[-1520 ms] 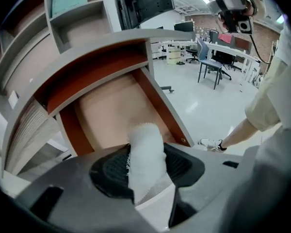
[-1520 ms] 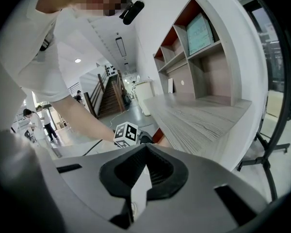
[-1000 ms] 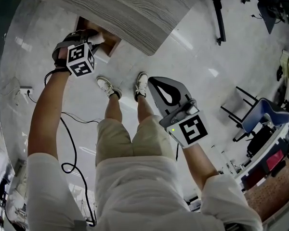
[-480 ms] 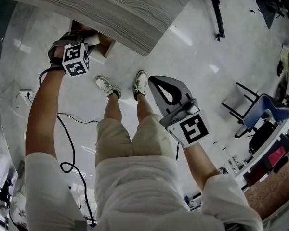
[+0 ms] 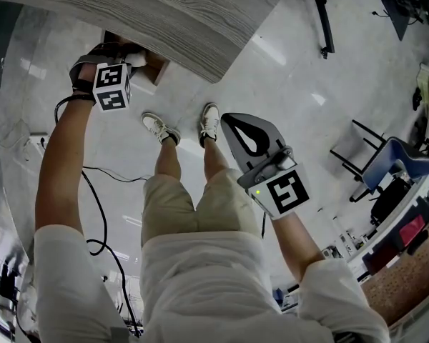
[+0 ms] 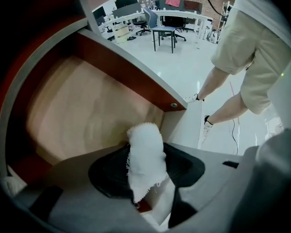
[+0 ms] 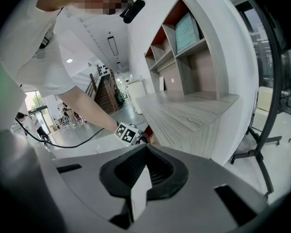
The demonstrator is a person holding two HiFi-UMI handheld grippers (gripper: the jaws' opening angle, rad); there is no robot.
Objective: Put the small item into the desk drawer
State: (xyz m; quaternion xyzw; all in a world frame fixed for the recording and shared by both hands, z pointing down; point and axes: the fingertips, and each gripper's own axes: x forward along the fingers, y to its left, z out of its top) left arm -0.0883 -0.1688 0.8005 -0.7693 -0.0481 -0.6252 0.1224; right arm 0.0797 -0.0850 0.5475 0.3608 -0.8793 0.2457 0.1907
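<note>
Left tool (image 6: 146, 149) pushed deeper into drawer (image 6: 82, 113), gripping white cloth (image 6: 144, 171), right tool (image 7: 144, 150) closed

1. The left gripper (image 6: 146, 148) has gray jaws with black pads, and they pinch a small white cloth (image 6: 144, 166).
2. The cloth sticks up and has loose threads at its edge.
3. Behind it is an open drawer (image 6: 87, 110), brown wood inside.
4. At the right are a person's legs (image 6: 218, 84), tan shorts (image 6: 252, 52) and white shoes (image 6: 191, 99).
5. Far back, desks (image 6: 162, 29) stand on a shiny white floor (image 6: 184, 67).
</note>
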